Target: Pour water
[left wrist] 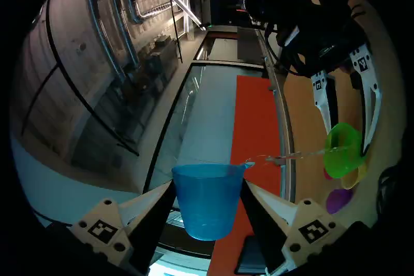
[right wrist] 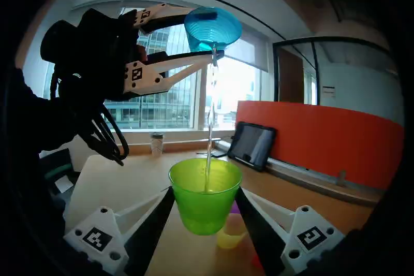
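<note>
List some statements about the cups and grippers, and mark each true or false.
1. The left gripper is shut on the blue cup. True.
2. Water streams from the blue cup into the green cup. True.
3. The green cup stands on the desk. False: the right gripper holds it above the desk.
4. The tablet lies flat. False: it stands propped up.
5. The blue cup is upright. False: it is tipped to pour.

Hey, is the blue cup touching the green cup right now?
Apart. The right gripper view shows the blue cup tipped high above the green cup, with open air between them bridged only by a thin stream of water.
</note>
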{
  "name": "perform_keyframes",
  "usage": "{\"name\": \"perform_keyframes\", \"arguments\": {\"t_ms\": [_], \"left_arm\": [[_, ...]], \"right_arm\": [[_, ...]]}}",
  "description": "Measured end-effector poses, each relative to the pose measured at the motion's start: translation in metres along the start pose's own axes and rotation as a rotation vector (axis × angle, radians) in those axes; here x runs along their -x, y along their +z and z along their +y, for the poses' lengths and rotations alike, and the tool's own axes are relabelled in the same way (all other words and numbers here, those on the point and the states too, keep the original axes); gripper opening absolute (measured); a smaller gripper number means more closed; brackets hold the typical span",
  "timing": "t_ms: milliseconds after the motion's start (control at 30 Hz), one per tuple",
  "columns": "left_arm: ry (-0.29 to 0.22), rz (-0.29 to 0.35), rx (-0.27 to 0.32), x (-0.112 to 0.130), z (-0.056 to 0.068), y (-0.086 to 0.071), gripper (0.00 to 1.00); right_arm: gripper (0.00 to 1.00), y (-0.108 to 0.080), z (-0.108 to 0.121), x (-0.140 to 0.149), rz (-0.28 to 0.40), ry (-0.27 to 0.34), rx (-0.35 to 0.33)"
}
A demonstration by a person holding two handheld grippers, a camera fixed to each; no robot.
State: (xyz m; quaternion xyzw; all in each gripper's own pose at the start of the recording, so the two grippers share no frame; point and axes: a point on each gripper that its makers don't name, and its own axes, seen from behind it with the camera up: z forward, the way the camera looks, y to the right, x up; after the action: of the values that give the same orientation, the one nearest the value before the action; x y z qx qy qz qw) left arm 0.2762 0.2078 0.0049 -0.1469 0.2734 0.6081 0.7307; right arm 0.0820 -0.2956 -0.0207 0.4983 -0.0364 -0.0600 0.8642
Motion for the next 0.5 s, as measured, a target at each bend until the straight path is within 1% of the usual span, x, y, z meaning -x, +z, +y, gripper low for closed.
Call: {"name": "perform_keyframes", "arguments": {"t_ms": [267,500], "left_arm": [[0.069,0.009,-0.014,-0.0053,-0.003,-0.0007,0.85],[0.121,0.014,-0.016,-0.0093,0.0008,-0.0006,0.85]], "right_arm": [[0.87,-0.001,0.0019,0.0005,0.0,-0.002,0.006],[0.87,-0.0014,0.0033,0.0002,0.001,-0.002,0.008]]}}
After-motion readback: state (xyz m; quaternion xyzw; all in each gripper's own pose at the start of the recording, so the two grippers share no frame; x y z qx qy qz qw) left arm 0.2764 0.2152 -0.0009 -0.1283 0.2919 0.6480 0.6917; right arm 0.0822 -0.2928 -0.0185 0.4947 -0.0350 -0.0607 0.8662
